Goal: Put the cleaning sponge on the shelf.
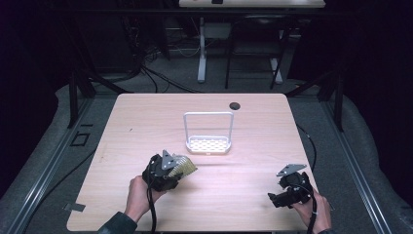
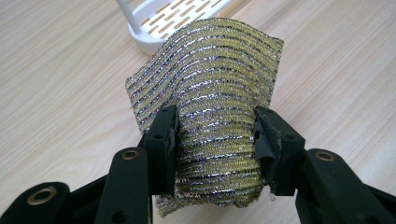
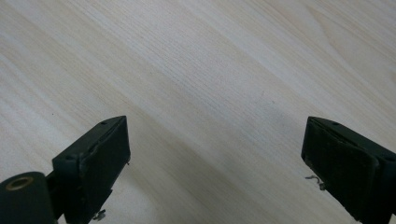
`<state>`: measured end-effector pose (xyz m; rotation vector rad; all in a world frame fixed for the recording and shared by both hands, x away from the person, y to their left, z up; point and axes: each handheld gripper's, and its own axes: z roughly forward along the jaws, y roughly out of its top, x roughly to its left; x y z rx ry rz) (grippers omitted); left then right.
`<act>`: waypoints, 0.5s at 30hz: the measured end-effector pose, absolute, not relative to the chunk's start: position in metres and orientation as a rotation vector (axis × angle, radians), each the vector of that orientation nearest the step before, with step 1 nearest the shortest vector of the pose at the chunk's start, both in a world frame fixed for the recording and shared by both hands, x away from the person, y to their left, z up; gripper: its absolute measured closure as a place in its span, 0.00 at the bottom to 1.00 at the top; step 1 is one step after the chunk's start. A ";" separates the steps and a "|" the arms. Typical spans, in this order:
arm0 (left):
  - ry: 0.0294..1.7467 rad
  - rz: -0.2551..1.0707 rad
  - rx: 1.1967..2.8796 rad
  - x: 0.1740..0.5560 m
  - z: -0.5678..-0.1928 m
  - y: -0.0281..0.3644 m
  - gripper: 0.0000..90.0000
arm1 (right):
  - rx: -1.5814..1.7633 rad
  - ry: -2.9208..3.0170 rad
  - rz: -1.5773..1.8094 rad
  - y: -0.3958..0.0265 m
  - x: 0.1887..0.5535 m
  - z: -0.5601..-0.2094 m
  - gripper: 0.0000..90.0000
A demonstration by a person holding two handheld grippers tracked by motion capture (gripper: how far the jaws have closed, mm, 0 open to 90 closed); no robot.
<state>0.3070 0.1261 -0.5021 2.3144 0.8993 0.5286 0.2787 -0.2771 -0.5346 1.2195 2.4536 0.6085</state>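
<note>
A yellow and silver scouring pad [image 2: 215, 107] is squeezed and bowed between the two black jaws of my left gripper [image 2: 215, 140], which is shut on it. From above, that left gripper [image 1: 181, 167] holds the scouring pad [image 1: 185, 165] just over the table, short of the white slotted rack [image 1: 208, 144] with its tall wire handle. A corner of the rack [image 2: 175, 16] lies just beyond the pad. My right gripper [image 3: 215, 154] stands open over bare wood, nothing between its jaws. It [image 1: 273, 199] rests low at the table's front right.
The light wooden table [image 1: 146, 117] has a small dark round hole [image 1: 234, 105] near its far edge. Black frame posts stand at both sides, and a desk's legs with cables lie behind the table.
</note>
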 end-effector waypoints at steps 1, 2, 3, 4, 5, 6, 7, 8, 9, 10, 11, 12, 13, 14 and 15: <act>0.894 0.532 2.319 0.308 -0.501 0.125 0.60 | 1.218 2.453 0.607 -0.277 0.279 -0.535 0.08; 0.897 0.531 2.314 0.309 -0.501 0.123 0.60 | 1.218 2.453 0.606 -0.277 0.279 -0.535 0.08; 0.890 0.530 2.317 0.310 -0.501 0.122 0.60 | 1.219 2.453 0.608 -0.277 0.279 -0.535 0.08; 0.889 0.529 2.315 0.311 -0.500 0.121 0.60 | 1.219 2.453 0.607 -0.277 0.279 -0.535 0.08; 0.887 0.537 2.312 0.311 -0.500 0.120 0.60 | 1.221 2.454 0.608 -0.277 0.279 -0.535 0.08; 0.881 0.540 2.312 0.313 -0.499 0.118 0.60 | 1.221 2.454 0.609 -0.277 0.279 -0.535 0.08; 0.881 0.539 2.309 0.314 -0.499 0.117 0.60 | 1.219 2.453 0.606 -0.277 0.279 -0.535 0.08; 0.876 0.542 2.311 0.315 -0.499 0.116 0.60 | 1.219 2.453 0.607 -0.277 0.279 -0.535 0.08; 0.874 0.537 2.310 0.316 -0.499 0.115 0.60 | 1.219 2.453 0.607 -0.277 0.279 -0.535 0.09; 0.870 0.539 2.310 0.317 -0.498 0.114 0.60 | 1.220 2.454 0.608 -0.277 0.279 -0.535 0.09; 0.870 0.539 2.310 0.317 -0.498 0.114 0.60 | 1.220 2.454 0.608 -0.277 0.279 -0.535 0.09; 0.869 0.532 2.310 0.317 -0.498 0.112 0.60 | 1.220 2.454 0.608 -0.277 0.279 -0.535 0.09; 0.862 0.540 2.307 0.319 -0.497 0.109 0.60 | 1.221 2.454 0.607 -0.277 0.279 -0.535 0.09; 0.862 0.540 2.307 0.319 -0.497 0.109 0.60 | 1.220 2.453 0.607 -0.277 0.279 -0.535 0.09; 0.853 0.532 2.310 0.321 -0.497 0.106 0.60 | 1.219 2.452 0.606 -0.277 0.279 -0.535 0.09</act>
